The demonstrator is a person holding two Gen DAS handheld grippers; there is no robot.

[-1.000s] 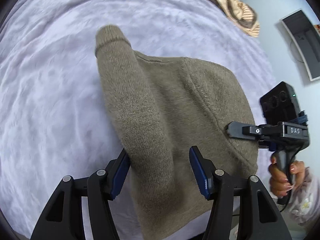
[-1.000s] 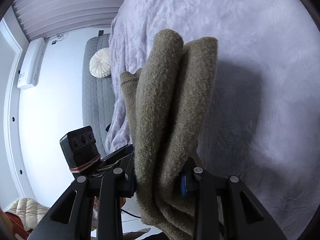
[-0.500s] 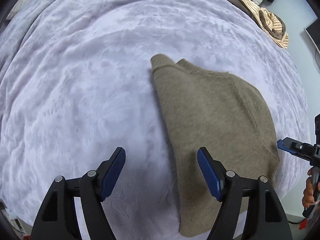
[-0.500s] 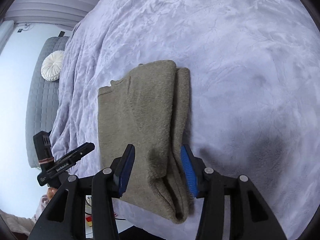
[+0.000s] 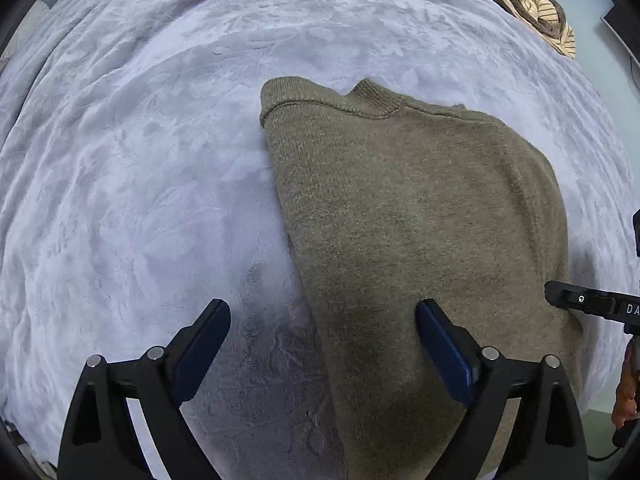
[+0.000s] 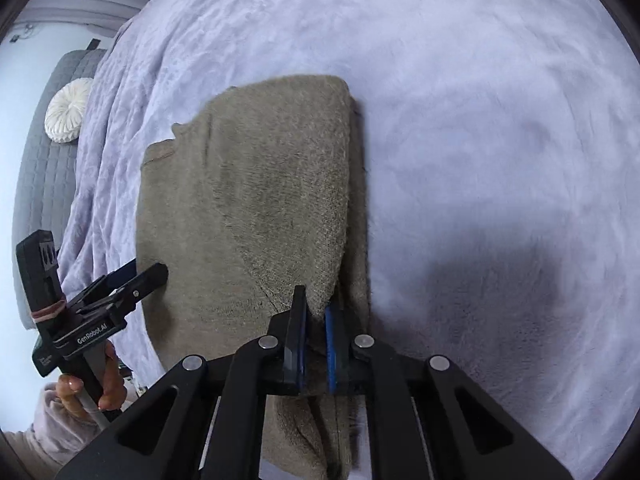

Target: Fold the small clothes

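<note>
Right gripper (image 6: pixel 314 322) clenched on the folded olive-brown knit sweater's (image 6: pixel 256 184) near edge — likely pinning it; left gripper (image 5: pixel 322 334) spread wide, released, over lavender blanket (image 5: pixel 140 160)

The sweater (image 5: pixel 420 216) is a plain olive-brown knit with a fine ribbed texture and a stitched seam line of the same tone along its collar edge. Around it, the bed cover (image 5: pixel 140 160) is pale lavender plush with a faint embossed leaf-like pattern. Beyond the sweater's far edge lies a cream garment with thin dark stripes (image 5: pixel 548 12), beside dark brown cloth. The left gripper (image 5: pixel 322 334) is black with dark blue pads; the right gripper (image 6: pixel 316 312) is black with blue pads. To the sweater's left in the right wrist view, a white round pleated cushion (image 6: pixel 66 110) sits against a grey quilted headboard (image 6: pixel 38 184). The sleeve (image 6: pixel 44 424) there is pale pinkish.
</note>
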